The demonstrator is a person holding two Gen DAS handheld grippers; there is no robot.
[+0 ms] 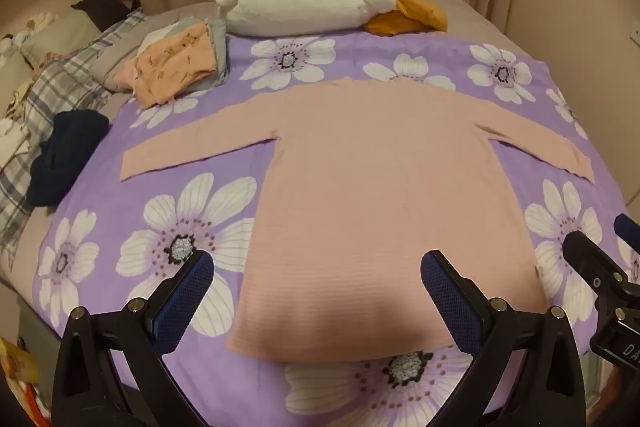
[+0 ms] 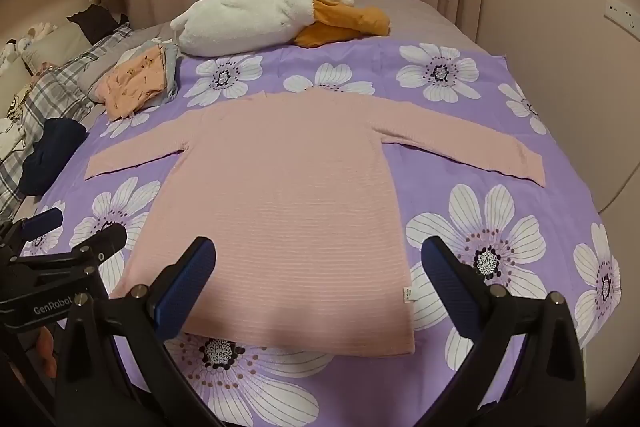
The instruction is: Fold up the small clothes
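Observation:
A pink long-sleeved top lies flat on the purple flowered sheet, both sleeves spread out sideways and its hem nearest me. It also shows in the right wrist view. My left gripper is open and empty, hovering over the hem's left part. My right gripper is open and empty, hovering over the hem's right part. The right gripper also shows in the left wrist view at the right edge, and the left gripper shows in the right wrist view at the left edge.
A pile of folded clothes with an orange piece on top sits at the back left. A dark navy garment lies at the left. A white and orange plush toy lies at the back. Checked bedding and curtains lie beyond.

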